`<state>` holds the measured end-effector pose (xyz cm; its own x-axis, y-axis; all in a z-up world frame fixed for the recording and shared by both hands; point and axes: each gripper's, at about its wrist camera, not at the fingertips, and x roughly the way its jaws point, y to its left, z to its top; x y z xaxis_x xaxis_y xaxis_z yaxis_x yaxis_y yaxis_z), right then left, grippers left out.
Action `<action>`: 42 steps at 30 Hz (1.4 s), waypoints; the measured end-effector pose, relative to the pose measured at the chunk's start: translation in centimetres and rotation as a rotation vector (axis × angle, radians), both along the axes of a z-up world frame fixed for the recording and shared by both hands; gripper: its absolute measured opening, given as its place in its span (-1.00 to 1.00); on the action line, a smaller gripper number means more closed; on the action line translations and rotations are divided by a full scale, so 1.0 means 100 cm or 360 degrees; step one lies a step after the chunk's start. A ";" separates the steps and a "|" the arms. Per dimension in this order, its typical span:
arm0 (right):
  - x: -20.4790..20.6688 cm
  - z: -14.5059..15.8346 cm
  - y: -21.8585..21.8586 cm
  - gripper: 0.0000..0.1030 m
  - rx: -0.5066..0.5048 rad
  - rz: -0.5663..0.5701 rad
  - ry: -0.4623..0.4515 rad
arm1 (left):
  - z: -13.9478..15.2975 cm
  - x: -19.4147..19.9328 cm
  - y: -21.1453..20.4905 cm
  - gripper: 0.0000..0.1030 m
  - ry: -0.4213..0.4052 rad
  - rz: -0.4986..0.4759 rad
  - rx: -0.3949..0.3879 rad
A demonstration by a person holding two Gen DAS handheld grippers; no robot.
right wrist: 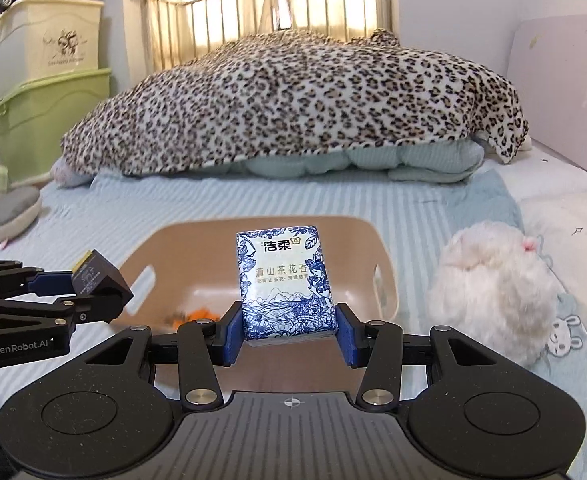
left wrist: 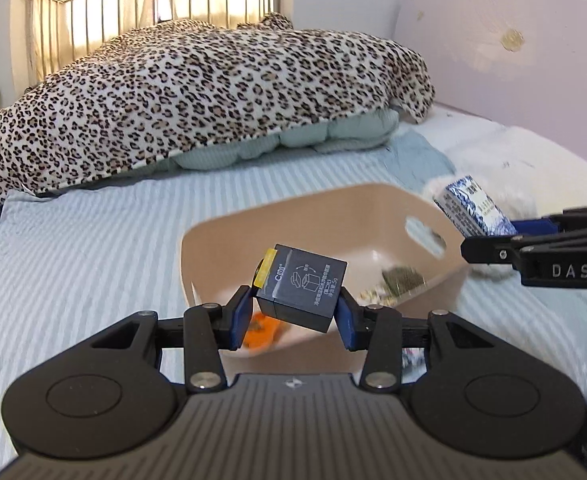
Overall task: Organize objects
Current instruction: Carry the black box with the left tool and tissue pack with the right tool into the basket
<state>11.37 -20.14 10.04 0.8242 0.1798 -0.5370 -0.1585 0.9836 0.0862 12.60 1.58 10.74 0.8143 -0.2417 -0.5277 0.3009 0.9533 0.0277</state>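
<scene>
My left gripper (left wrist: 293, 314) is shut on a small dark box (left wrist: 303, 290) with a yellow strip, held tilted above the near rim of a beige basket (left wrist: 333, 208). The box and left gripper also show at the left of the right wrist view (right wrist: 93, 276). My right gripper (right wrist: 289, 338) is shut on a blue and white tissue pack (right wrist: 285, 284), upright above the basket (right wrist: 197, 236). In the left wrist view the pack (left wrist: 471, 208) and right gripper's fingers (left wrist: 493, 250) come in from the right. An orange item (left wrist: 261, 330) and a green packet (left wrist: 403, 280) lie in the basket.
The basket sits on a striped light blue bed sheet (left wrist: 93, 240). A leopard print blanket (left wrist: 213, 88) is heaped behind it. A white fluffy toy (right wrist: 497, 284) lies right of the basket. Storage bins (right wrist: 41, 80) stand at the far left, a grey item (right wrist: 9, 212) below them.
</scene>
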 end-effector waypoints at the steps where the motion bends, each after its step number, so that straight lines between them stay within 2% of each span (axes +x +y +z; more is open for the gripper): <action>1: 0.005 0.001 -0.001 -0.14 0.0019 -0.0014 -0.0004 | 0.002 0.006 -0.001 -0.11 -0.0002 0.0005 -0.0008; 4: 0.022 -0.001 -0.003 -0.14 0.0045 -0.0047 -0.0002 | 0.003 0.024 -0.009 -0.11 -0.0007 0.0036 0.0000; 9: 0.050 -0.011 -0.004 -0.14 0.0041 -0.0096 0.0051 | -0.007 0.055 -0.014 -0.11 0.0062 0.0067 -0.0003; 17: 0.085 -0.040 -0.001 -0.14 -0.0073 -0.0132 0.0174 | -0.038 0.098 -0.019 -0.11 0.0217 0.0242 0.0063; 22: 0.092 -0.052 0.003 -0.13 -0.0097 -0.0144 0.0249 | -0.056 0.104 -0.020 -0.11 0.0276 0.0285 0.0127; 24: 0.090 -0.053 0.007 -0.01 -0.0135 -0.0130 0.0247 | -0.061 0.103 -0.019 -0.11 0.0290 0.0289 0.0146; 28: 0.085 -0.053 0.010 0.10 -0.0167 -0.0117 0.0241 | -0.060 0.097 -0.017 -0.08 0.0278 0.0293 0.0159; 30: 0.082 -0.050 0.009 0.32 -0.0146 -0.0115 0.0240 | -0.056 0.095 -0.015 0.11 0.0274 0.0301 0.0145; 31: 0.080 -0.048 0.009 0.37 -0.0136 -0.0114 0.0238 | -0.052 0.091 -0.014 0.33 0.0265 0.0310 0.0134; 32: 0.078 -0.046 0.008 0.44 -0.0127 -0.0113 0.0234 | -0.048 0.086 -0.013 0.44 0.0248 0.0320 0.0124; 34: 0.072 -0.039 0.008 0.51 -0.0110 -0.0104 0.0216 | -0.041 0.077 -0.012 0.46 0.0227 0.0325 0.0117; 35: 0.067 -0.035 0.007 0.57 -0.0104 -0.0098 0.0206 | -0.037 0.073 -0.011 0.55 0.0229 0.0326 0.0117; 38: 0.052 -0.024 0.006 0.91 -0.0098 -0.0089 0.0187 | -0.026 0.061 -0.010 0.81 0.0211 0.0348 0.0125; 42: 0.028 -0.012 0.001 1.00 -0.0097 -0.0095 0.0143 | -0.014 0.043 -0.008 0.85 0.0180 0.0349 0.0120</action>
